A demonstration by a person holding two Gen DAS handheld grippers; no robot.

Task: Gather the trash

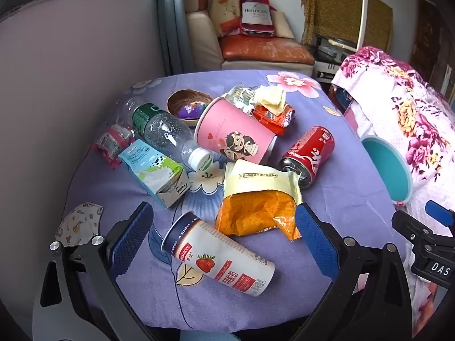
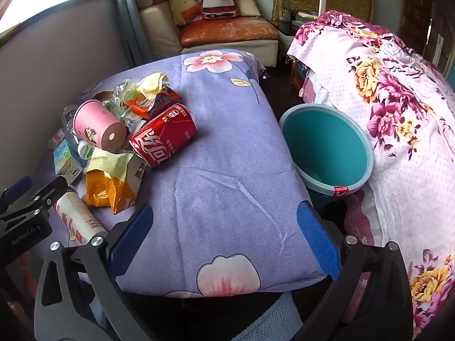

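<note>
left gripper (image 1: 224, 236): wide open, empty, above strawberry yogurt cup (image 1: 221, 258) | right gripper (image 2: 224, 238): wide open, empty, above purple cloth (image 2: 216, 187)

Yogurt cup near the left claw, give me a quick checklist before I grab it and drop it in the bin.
1. Left claw open: ok.
2. Yogurt cup between its fingers: ok, lying on its side, untouched.
3. Cup clear of the chip bag: not ok, the bag lies close against it.
4. Right claw open, holding nothing: ok.
5. Bin open: ok.
6. Cup emptied: cannot tell.
</note>
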